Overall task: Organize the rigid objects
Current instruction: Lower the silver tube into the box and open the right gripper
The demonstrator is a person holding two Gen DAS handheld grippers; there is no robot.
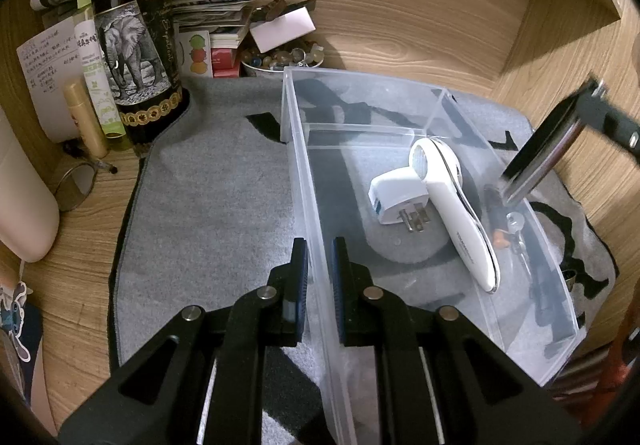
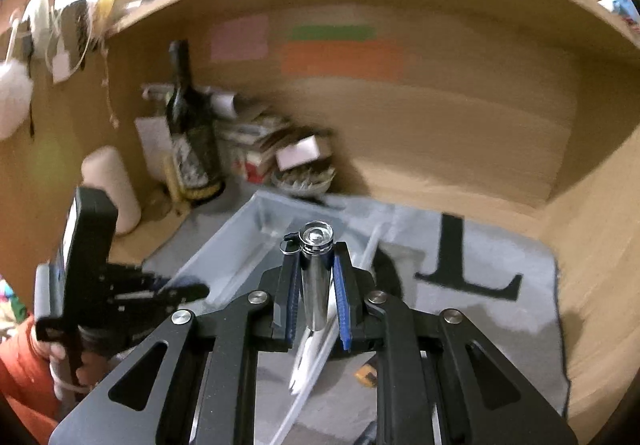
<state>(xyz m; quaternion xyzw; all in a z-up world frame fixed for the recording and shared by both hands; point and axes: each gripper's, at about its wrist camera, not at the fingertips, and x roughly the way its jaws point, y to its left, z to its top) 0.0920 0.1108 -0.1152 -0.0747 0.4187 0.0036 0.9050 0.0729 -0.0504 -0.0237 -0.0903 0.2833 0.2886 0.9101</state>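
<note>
My right tool (image 2: 316,297) is clenched on the metal cylinder (image 2: 316,277), long axis running along the fingers, held above the clear bin (image 1: 304,181) at its right side. My left tool (image 1: 320,285) pinches the bin's left wall. I judge the cylinder must go down and left into the bin.

Grey mat (image 1: 208,205), elephant-patterned dark bottle (image 1: 132,33)
</note>
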